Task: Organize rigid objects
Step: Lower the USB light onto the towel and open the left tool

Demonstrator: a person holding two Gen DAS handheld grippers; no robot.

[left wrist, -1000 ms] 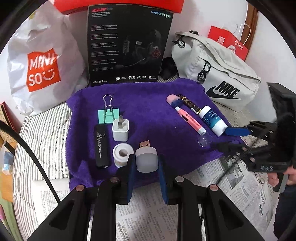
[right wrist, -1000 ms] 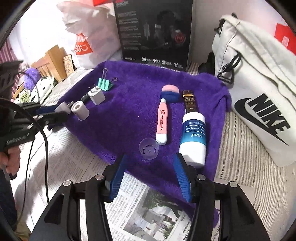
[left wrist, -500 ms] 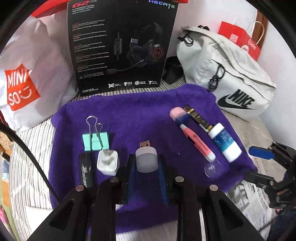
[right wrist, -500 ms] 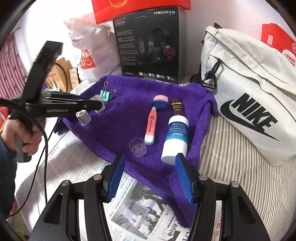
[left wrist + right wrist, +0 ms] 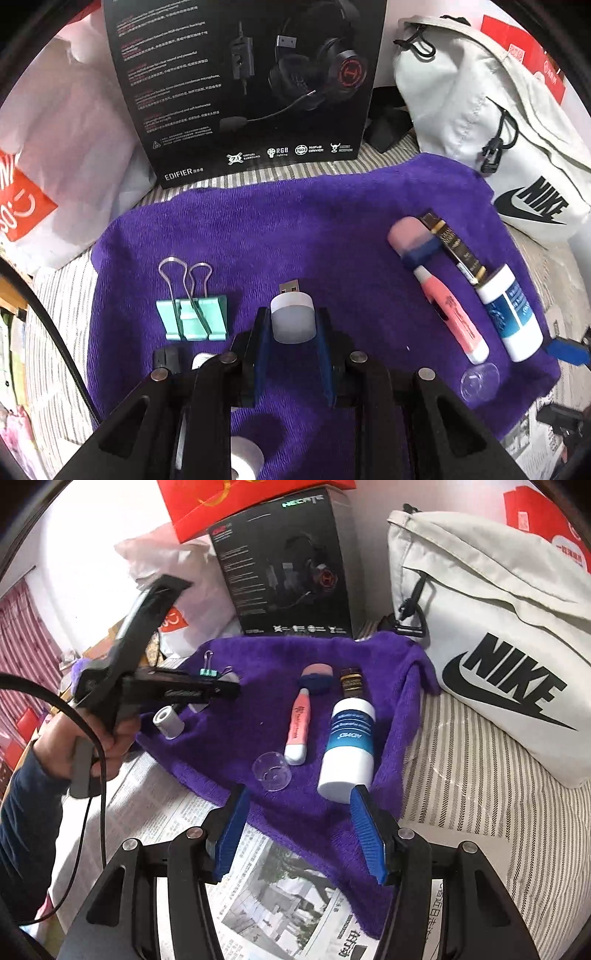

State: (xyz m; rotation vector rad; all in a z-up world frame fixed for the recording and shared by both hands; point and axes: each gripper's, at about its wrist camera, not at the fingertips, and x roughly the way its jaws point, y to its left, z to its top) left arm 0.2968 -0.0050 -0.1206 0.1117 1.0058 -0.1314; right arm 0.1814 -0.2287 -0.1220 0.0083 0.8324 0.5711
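The left tongs (image 5: 291, 325) are clenched on a white USB night light (image 5: 292, 317) above the purple towel (image 5: 314, 236), right of the teal binder clip (image 5: 192, 319); the right tongs (image 5: 301, 834) stand released just before the white bottle (image 5: 349, 746).

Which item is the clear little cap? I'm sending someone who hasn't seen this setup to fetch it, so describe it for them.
Find the purple towel spread in front of the black headset box. Near its front edge lie a pink pen and a white bottle with a blue label, side by side. The clear cap sits at the pen's near end: the only see-through piece, short and cup-shaped.
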